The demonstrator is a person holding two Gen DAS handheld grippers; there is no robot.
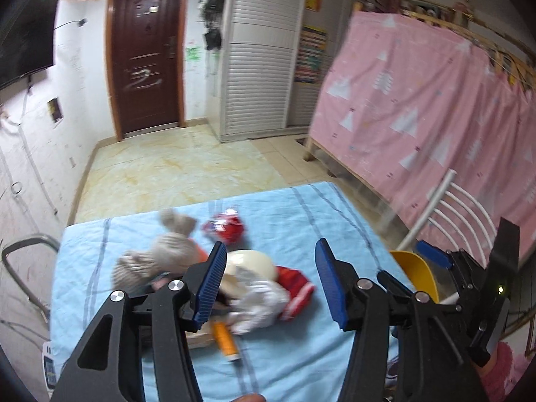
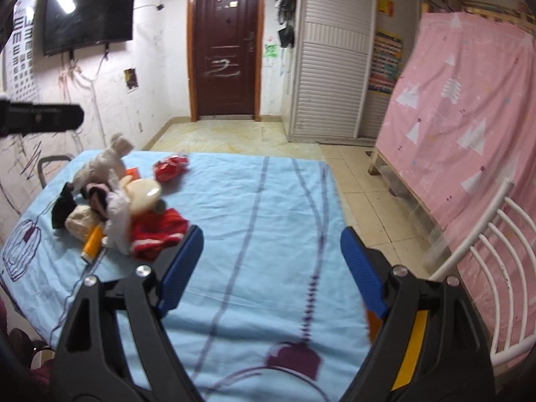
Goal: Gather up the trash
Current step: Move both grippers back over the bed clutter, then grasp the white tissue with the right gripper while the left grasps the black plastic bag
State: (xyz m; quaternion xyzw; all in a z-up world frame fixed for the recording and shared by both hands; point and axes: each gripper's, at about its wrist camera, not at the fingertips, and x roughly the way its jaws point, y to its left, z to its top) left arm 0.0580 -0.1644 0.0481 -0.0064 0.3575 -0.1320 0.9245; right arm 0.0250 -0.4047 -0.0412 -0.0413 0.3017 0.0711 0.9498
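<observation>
A pile of items lies on the blue cloth-covered table: a grey plush toy, a crumpled red wrapper, a cream round object, a white crumpled piece, a red cloth and an orange tube. My left gripper is open and hovers just above the pile. My right gripper is open and empty over the bare middle of the table, to the right of the pile. The red wrapper lies at the pile's far side.
A white metal chair stands at the table's right, with a yellow seat beside it. A pink curtain covers a bed frame on the right. A brown door, a white cabinet and a wall TV lie beyond.
</observation>
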